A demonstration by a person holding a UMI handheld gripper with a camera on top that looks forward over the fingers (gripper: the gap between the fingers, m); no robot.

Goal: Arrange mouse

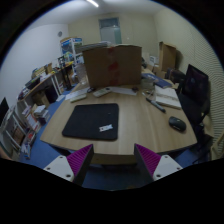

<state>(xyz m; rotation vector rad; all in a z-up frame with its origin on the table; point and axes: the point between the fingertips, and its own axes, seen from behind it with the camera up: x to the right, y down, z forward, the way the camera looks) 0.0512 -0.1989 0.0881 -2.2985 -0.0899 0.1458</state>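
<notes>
A dark computer mouse (pixel 177 124) lies on the wooden table (pixel 140 130) toward its right side, far beyond the fingers. A black mouse mat (pixel 90 121) lies on the table's left half, with a small white item (pixel 107 127) on it. My gripper (pixel 114 160) is open and empty, held back from the table's near edge. Its two fingers with purple pads (pixel 79 157) stand wide apart, nothing between them.
A large cardboard box (pixel 112 65) stands at the table's far side. Papers and pens (pixel 160 98) lie at the far right. A black chair (pixel 195 82) stands to the right. Shelves with clutter (pixel 40 90) line the left. Blue floor lies below the near edge.
</notes>
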